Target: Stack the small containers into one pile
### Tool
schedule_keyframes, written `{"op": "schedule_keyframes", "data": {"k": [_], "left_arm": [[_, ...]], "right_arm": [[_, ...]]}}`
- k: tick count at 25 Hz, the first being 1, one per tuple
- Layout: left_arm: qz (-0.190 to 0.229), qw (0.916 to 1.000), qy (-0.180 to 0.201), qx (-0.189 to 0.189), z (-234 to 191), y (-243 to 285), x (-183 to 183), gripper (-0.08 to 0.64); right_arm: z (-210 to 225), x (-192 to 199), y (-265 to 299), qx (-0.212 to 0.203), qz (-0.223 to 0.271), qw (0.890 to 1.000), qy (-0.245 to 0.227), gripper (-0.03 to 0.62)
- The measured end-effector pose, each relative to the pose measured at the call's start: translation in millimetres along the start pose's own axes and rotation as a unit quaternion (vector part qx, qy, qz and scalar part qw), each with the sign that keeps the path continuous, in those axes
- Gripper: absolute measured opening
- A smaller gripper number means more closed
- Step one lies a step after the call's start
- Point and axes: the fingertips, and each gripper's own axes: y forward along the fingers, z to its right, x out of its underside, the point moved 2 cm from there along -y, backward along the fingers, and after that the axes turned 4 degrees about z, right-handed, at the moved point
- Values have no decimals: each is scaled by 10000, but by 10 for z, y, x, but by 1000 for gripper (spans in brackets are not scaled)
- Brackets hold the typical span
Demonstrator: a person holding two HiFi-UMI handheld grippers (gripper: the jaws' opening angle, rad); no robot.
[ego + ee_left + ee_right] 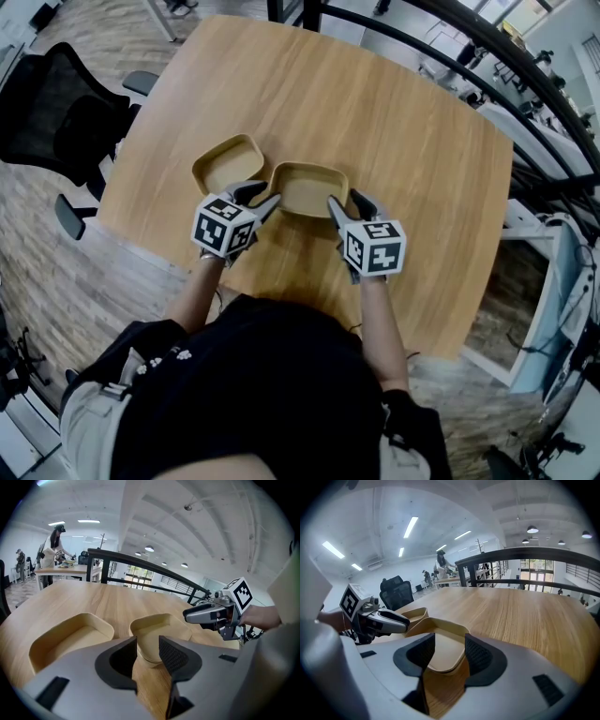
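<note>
My left tongs (260, 197) and right tongs (347, 204) stand wide and empty at the near rim of the shallow tan moulded-fibre container (307, 187). Its twin (228, 161) sits just beside it, unstacked. Next I likely pinch one rim, lift and nest.

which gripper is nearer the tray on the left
Left. The left gripper sits by the near right corner of the left tray; the right gripper is past the other tray, at its right edge.

Two containers: one container (308, 187) between both tools, a second container (228, 161) just past the left tool (262, 195). Two tools, counting the right tool (346, 200). One surface (394, 122). One chair (56, 112).
</note>
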Motion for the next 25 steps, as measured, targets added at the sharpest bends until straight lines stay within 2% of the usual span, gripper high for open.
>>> {"op": "schedule_keyframes", "data": {"k": [8, 15, 21, 25], "left_arm": [[229, 9997, -8, -82, -111, -261, 1, 133], [269, 9995, 167, -77, -269, -528, 33, 133], [449, 9980, -12, -445, -459, -795, 64, 133], [645, 9955, -162, -673, -351, -946, 73, 133]], "right_arm": [[-259, -141, 12, -18, 209, 9997, -113, 187], [-517, -310, 82, 11, 547, 9985, -6, 187], [-756, -443, 107, -222, 644, 9975, -181, 187], [-866, -448, 27, -504, 743, 9956, -270, 187]]}}
